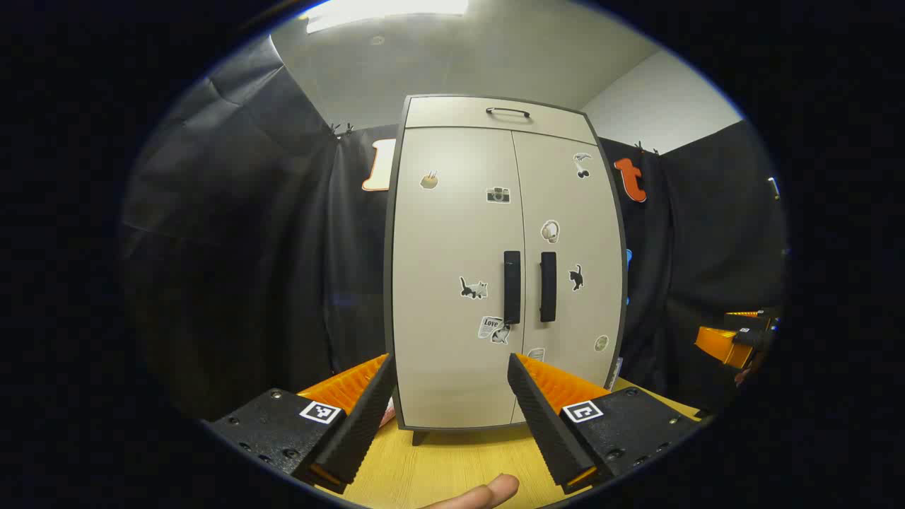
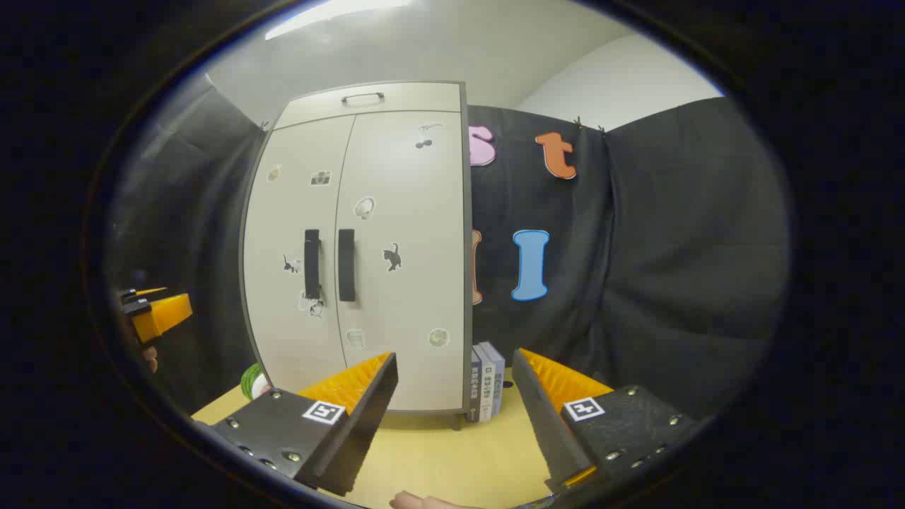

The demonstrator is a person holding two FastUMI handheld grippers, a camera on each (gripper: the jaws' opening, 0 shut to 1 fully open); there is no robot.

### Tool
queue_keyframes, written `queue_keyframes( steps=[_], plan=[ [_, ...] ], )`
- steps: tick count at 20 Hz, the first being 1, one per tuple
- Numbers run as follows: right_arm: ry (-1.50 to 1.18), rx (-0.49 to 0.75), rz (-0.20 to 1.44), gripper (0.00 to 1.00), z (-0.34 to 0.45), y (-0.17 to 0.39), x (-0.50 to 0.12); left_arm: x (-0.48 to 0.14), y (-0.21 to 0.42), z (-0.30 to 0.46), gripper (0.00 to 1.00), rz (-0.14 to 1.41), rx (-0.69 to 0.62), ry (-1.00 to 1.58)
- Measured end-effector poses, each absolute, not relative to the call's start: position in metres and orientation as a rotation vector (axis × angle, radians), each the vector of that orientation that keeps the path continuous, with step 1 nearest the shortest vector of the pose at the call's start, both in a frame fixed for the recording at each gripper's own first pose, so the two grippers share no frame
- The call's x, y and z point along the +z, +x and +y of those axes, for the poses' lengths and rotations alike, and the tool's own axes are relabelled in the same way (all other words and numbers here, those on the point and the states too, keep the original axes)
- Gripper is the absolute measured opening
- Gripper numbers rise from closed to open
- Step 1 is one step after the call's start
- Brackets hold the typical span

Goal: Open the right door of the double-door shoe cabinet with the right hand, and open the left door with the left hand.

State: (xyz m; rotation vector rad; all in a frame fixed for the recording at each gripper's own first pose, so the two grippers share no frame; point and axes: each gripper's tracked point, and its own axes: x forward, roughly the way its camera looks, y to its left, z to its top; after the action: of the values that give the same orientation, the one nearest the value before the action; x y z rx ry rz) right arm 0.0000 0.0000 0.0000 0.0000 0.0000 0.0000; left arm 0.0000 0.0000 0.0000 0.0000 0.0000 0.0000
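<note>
**Shoe cabinet closed, both grippers wide and empty**

Shoe cabinet (image 1: 452, 283), a tall beige double-door unit with dark edging and small stickers, stands upright on the yellow wooden counter (image 1: 452, 466), both doors closed. Its two black vertical handles (image 1: 512, 286) sit side by side at the centre seam, so each hand can take its own. The left gripper (image 1: 449, 417) faces the doors squarely, jaws spread wide, holding nothing. The right gripper (image 2: 452, 417) is equally wide and empty, aimed towards the cabinet's right edge, where what look like books (image 2: 486, 382) stand.
</note>
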Motion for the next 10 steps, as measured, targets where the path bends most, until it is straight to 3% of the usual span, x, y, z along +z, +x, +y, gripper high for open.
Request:
queue_keyframes(
  steps=[10],
  plan=[
    [-0.003,0.013,0.005,0.97,0.0071,0.0019,-0.0044,-0.0066,-0.0004,-0.0032,0.98,0.007,-0.015,-0.007]
  ],
)
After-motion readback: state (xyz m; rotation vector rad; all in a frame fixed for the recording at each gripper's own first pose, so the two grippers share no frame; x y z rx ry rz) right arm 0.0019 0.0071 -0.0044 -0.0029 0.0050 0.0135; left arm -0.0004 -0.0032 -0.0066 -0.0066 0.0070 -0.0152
